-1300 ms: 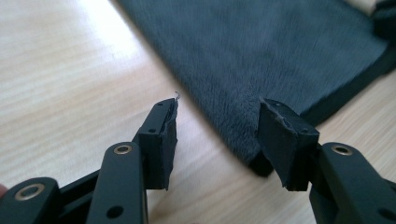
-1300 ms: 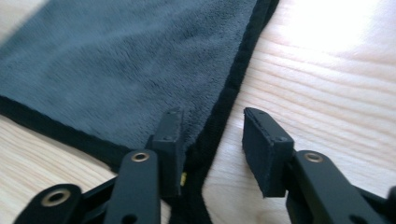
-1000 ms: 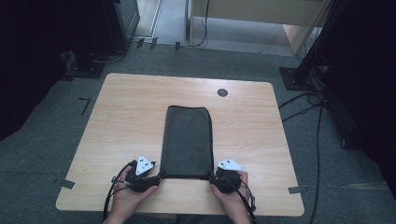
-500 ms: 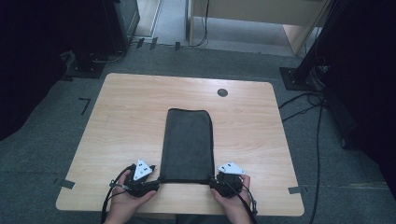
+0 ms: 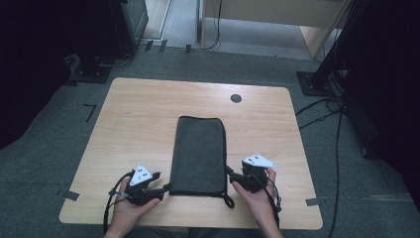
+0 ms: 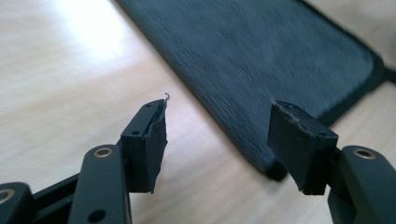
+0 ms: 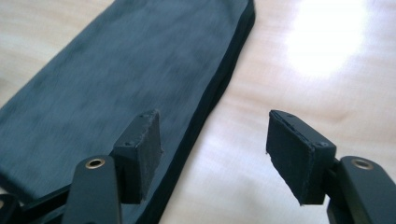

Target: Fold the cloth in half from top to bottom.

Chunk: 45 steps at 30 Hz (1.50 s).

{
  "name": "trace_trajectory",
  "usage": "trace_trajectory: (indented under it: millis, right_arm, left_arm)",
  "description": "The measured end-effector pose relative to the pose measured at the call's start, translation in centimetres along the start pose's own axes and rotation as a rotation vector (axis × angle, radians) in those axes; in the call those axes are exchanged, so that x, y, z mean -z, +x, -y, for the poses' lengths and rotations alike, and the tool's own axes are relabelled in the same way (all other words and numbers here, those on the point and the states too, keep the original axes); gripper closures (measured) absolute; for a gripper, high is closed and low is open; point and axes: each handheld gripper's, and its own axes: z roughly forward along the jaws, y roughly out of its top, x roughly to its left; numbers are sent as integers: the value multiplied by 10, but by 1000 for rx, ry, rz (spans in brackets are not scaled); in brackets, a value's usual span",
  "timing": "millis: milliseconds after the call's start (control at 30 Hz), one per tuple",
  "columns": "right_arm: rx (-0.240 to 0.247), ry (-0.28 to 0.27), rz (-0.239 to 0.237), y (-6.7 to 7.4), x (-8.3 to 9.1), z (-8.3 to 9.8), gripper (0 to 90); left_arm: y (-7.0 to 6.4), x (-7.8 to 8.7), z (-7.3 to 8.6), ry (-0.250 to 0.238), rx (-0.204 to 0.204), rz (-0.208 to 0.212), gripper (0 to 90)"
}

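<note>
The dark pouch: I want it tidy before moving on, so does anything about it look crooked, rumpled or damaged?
Nothing stands out. The dark pouch lies flat and roughly square to the table, with no visible tear. Its drawstring trails loose off the near right corner. Both grippers, left and right, stand open beside it.

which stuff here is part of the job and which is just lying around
In the job:
- dark folded cloth, flat on the table
- left tongs, just been opening, nothing between them, at the cloth's near left corner
- right tongs, just been opening, nothing gripped, at its near right edge

Just lying about:
- round black cap in the tabletop
- cables on the floor
</note>
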Motion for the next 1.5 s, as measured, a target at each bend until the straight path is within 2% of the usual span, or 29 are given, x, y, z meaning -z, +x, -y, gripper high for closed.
trace_trajectory:
  millis: [100, 200, 233, 333, 367, 400, 533, 600, 667, 700, 767, 800, 833, 900, 967, 1000, 1100, 1133, 1200, 1300, 1367, 1400, 1433, 1500]
  right_arm:
    - [23, -21, 1, -8, -8, -17, 427]
    - [6, -31, -12, -17, -22, -37, 493]
    - [-1, -33, -14, -20, -27, -44, 511]
    - [-12, -48, -15, -27, -44, -62, 550]
    - [-15, -47, -9, -30, -51, -67, 559]
    - [-15, -55, 1, -33, -58, -72, 573]
    - [-53, -44, 9, -46, -85, -87, 613]
    - [-36, -11, 15, -49, -98, -93, 635]
    - [-39, -6, 4, -52, -107, -100, 651]
    - [-55, -5, -7, -54, -111, -104, 655]
    - [-77, 10, -13, -56, -121, -110, 662]
    - [-86, 15, -15, -57, -127, -111, 664]
    - [-98, 21, -14, -58, -132, -112, 668]
    - [-130, 28, -32, -59, -143, -113, 667]
    - [-146, 34, -48, -58, -153, -113, 667]
    - [-152, 43, -58, -57, -157, -112, 666]
    - [-158, 58, -74, -56, -165, -109, 657]
    - [-129, 79, -81, -53, -171, -106, 658]
    - [-122, 78, -85, -53, -172, -104, 659]
    - [-126, 81, -99, -55, -173, -102, 718]
    - [-122, 89, -106, -55, -172, -100, 790]
    - [-87, 102, -78, -52, -169, -100, 828]
    - [-70, 106, -66, -51, -169, -101, 841]
    - [-36, 94, -27, -48, -167, -102, 851]
  left_arm:
    - [7, 1, -7, -12, 24, -17, 375]
    - [17, -5, -22, -26, 59, -58, 379]
    - [17, -5, -22, -26, 59, -58, 380]
    - [27, -22, -42, -23, 51, -96, 383]
    - [27, -22, -42, -23, 51, -96, 385]
    - [34, -34, -52, -26, 59, -111, 386]
    - [47, -59, -69, -31, 93, -152, 402]
    - [54, -71, -78, -27, 108, -160, 407]
    - [55, -77, -82, -25, 109, -166, 408]
    - [59, -90, -92, -13, 92, -190, 412]
    - [64, -102, -102, 4, 108, -201, 419]
    - [64, -102, -102, 4, 108, -201, 421]
    - [68, -114, -112, 20, 110, -219, 425]
    - [70, -121, -116, 31, 108, -228, 434]
    - [75, -138, -127, 57, 108, -248, 450]
    - [76, -142, -130, 61, 110, -241, 464]
    - [78, -150, -136, 68, 130, -235, 479]
    - [78, -153, -138, 72, 135, -235, 488]
    - [78, -159, -142, 87, 128, -233, 495]
    - [76, -167, -143, 125, 98, -238, 597]
    - [77, -168, -145, 133, 101, -222, 689]
    - [78, -167, -146, 136, 113, -220, 813]
    - [80, -166, -148, 141, 118, -204, 852]
    - [80, -166, -149, 147, 108, -201, 873]
